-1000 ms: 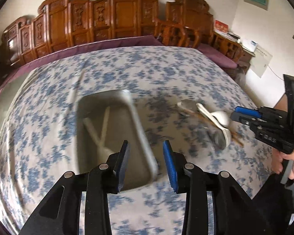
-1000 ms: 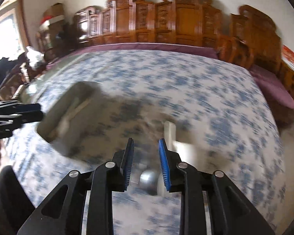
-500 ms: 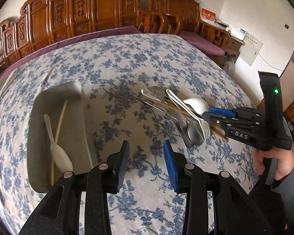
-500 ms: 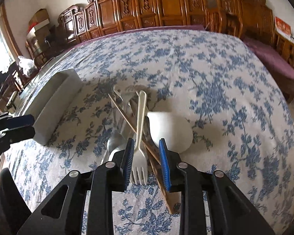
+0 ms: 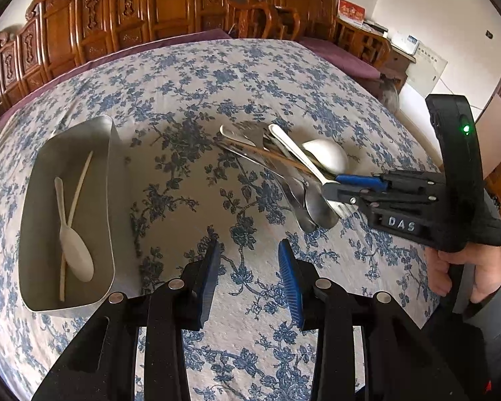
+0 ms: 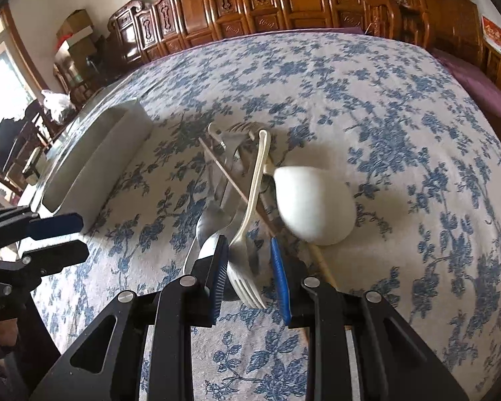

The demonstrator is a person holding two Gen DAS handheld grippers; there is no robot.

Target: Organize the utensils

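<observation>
Where the left wrist view starts, nearest the lens, the left tongs (image 5: 248,275) stand partly open over bare blue-flowered cloth on the counter (image 5: 250,77), with nothing between the pads. Beyond them to the left lies a metal tray (image 5: 112,200) holding a white spoon (image 5: 73,237) crossed by a pale chopstick (image 5: 78,188); only this view shows the tray's contents, the right wrist view giving just its outer wall (image 6: 117,147). Right of centre lies the utensil pile (image 5: 284,173), with the right tongs (image 5: 334,187) at its near end and the hand (image 5: 467,270) gripping their handle. The right wrist view alone shows that meeting closely: the right tongs (image 6: 248,267) are partly open, straddling the tines of a white fork (image 6: 250,200), the pads not visibly pressing on it. Under and beside the fork lie metal spoons (image 6: 207,224), a wooden chopstick (image 6: 230,180) and a large white ladle bowl (image 6: 314,204). Farthest off, carved wooden chairs (image 6: 284,0) line the wall.
</observation>
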